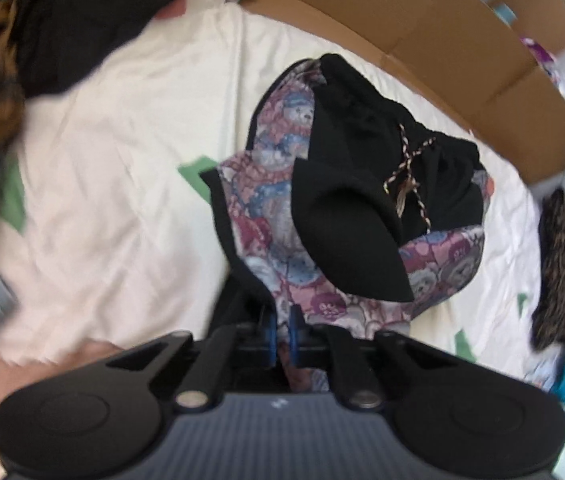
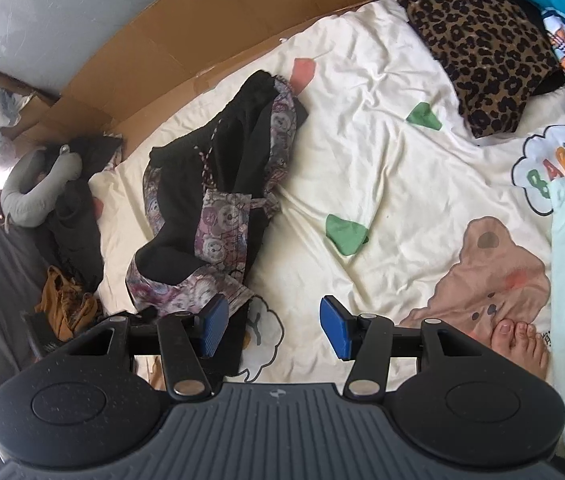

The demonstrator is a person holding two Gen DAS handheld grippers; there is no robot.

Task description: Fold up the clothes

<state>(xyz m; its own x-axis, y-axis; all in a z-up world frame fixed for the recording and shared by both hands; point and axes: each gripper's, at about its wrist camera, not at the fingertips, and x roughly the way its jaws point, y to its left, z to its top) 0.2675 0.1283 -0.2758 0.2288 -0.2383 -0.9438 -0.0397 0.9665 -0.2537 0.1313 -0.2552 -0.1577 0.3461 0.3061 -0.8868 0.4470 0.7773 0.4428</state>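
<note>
The garment point(image 1: 282, 216), a bear-print piece with black lining and a braided drawstring, lies crumpled near the middle of the cream bedsheet point(image 1: 114, 152). In the right wrist view the same garment point(image 2: 218, 216) sits left of centre, bunched, with its black inner side turned outward in several places.

The left gripper point(image 1: 282, 334) is closed tight on the near edge of the garment; printed fabric passes between its blue pads and continues below them. This view is blurred toward the left edge.

The right gripper point(image 2: 274, 330) stands wide open, nothing between its pads. Its left pad point(image 2: 213, 330) is just beside the garment's near hem; whether it touches cannot be told.

Surroundings: flattened cardboard point(image 2: 186, 40) runs along the far side of the bed. A leopard-print item point(image 2: 478, 44) lies at the upper right, next to a teal printed piece point(image 2: 562, 8). A grey neck pillow point(image 2: 30, 188) and a mustard cloth point(image 2: 62, 304) lie at the left. A person's bare foot point(image 2: 522, 344) rests on the sheet near the right gripper.
</note>
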